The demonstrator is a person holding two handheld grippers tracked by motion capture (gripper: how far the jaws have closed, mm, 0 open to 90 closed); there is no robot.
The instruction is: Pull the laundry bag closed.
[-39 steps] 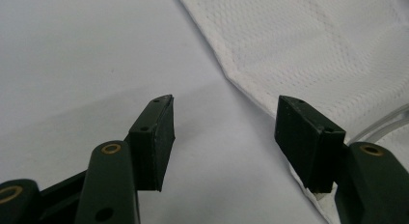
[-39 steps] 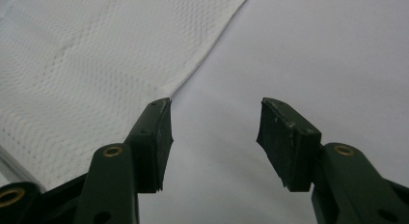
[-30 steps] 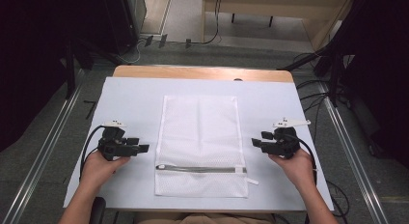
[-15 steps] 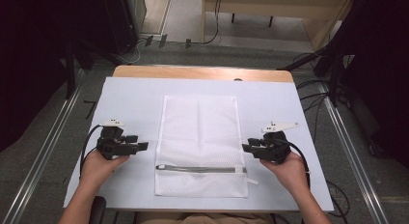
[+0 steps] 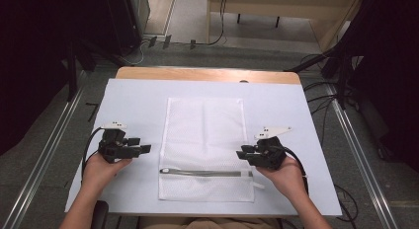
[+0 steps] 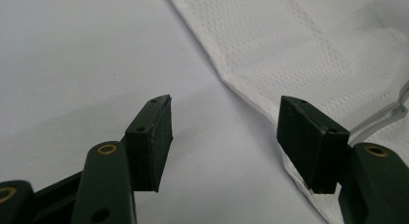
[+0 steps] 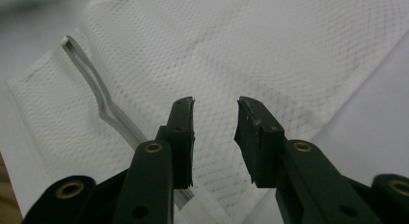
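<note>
Here, one counter (image 5: 128,100) carries one white mesh bag (image 5: 205,135), lying flat at its centre, zipper (image 5: 207,172) near the person. Two grippers flank it: left gripper (image 5: 143,149) beside the left edge, fingers released; right gripper (image 5: 242,154) over the right edge, fingers parted, empty. Best practice: pinch the zipper end squarely, keeping the mesh flat.

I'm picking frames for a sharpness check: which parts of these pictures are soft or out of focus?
High view: evenly lit, slightly soft; white mesh zippered bag readable. Left gripper view: black jaws crisp, left gripper open over pale tabletop sheet; mesh sharp. Right gripper view: right gripper open, mesh near it sharp, far top-left corner blurred.
</note>
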